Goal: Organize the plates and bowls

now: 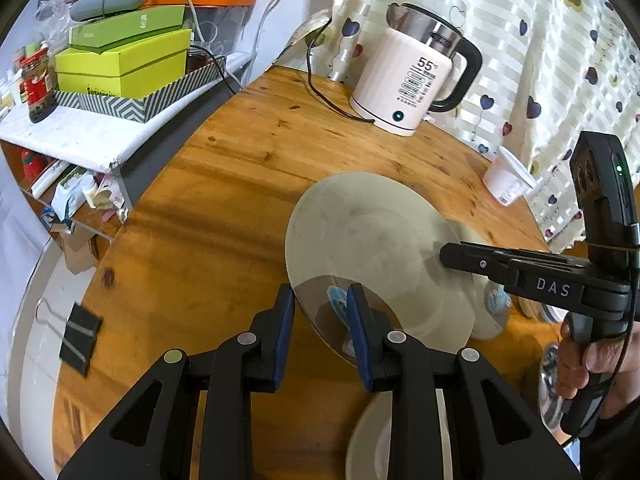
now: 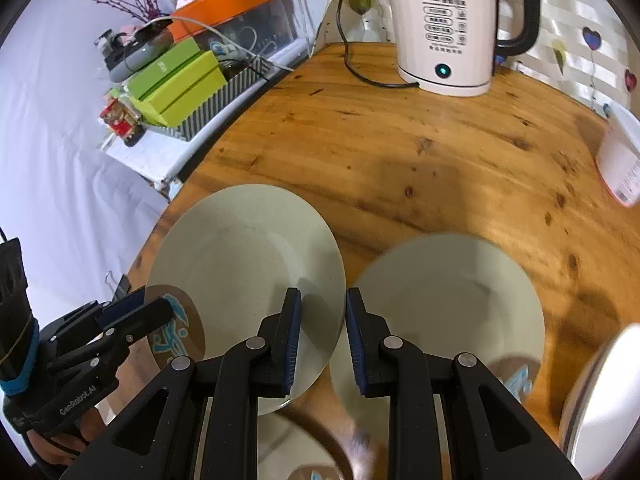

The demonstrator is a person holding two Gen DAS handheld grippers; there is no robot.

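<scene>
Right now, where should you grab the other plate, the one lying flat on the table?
Probably by its thin rim, one finger over, one under: the other plate lies flat and shallow, with nothing else to pinch. Come at the near edge by its brown patch, the side closest to the right gripper.

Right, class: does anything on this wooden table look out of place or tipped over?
The white cup by the curtain seems to lie on its side, nothing visibly spilled. A black binder clip sits at the table's opposite edge, odd here.
</scene>
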